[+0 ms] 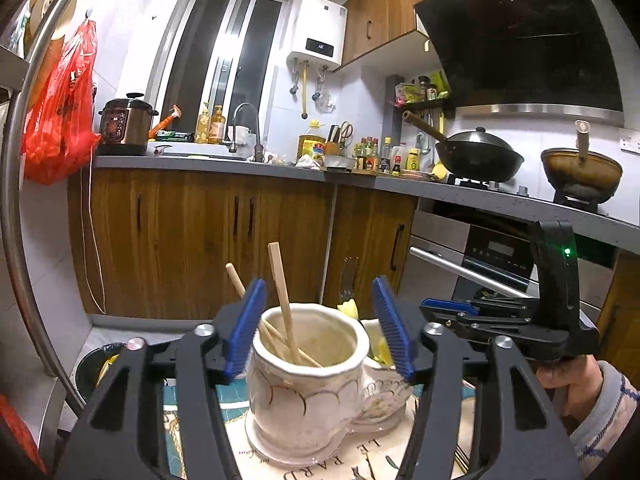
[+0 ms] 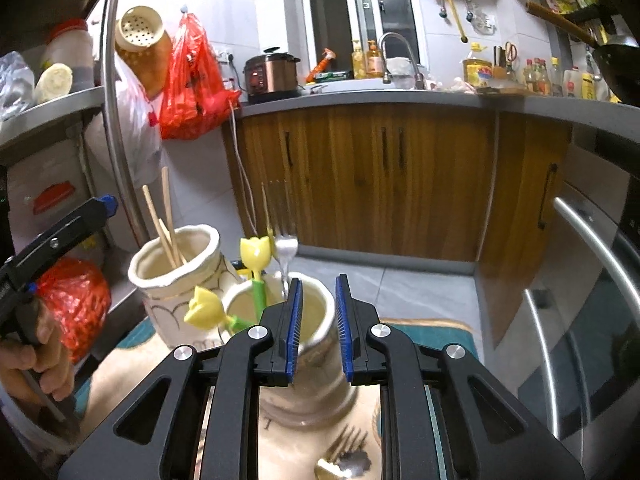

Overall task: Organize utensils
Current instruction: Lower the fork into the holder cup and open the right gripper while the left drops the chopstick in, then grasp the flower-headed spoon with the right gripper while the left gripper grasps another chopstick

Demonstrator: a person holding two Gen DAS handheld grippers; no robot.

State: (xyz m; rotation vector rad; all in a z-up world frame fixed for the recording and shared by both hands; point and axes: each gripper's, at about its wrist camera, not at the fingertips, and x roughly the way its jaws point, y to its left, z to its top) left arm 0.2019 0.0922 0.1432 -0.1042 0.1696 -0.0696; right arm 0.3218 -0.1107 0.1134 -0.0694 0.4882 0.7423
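Note:
Two white ceramic holders stand side by side on a printed mat (image 1: 320,470). The chopstick holder (image 1: 308,376) holds wooden chopsticks (image 1: 282,296); it also shows in the right wrist view (image 2: 176,280). My left gripper (image 1: 320,336) is open, its blue pads on either side of this holder's rim, not touching. The second holder (image 2: 308,364) holds yellow tulip-shaped utensils (image 2: 256,252) and a silver fork (image 2: 285,240). My right gripper (image 2: 318,328) is open and empty just above this holder's rim. A gold fork (image 2: 344,456) lies on the mat below it.
Wooden cabinets (image 1: 200,236) and a grey counter (image 1: 208,162) with a sink and bottles lie ahead. An oven with a steel handle (image 2: 600,248) is at the right. A metal shelf post (image 2: 120,112), red bags (image 2: 192,84) and a bin (image 1: 96,368) are at the left.

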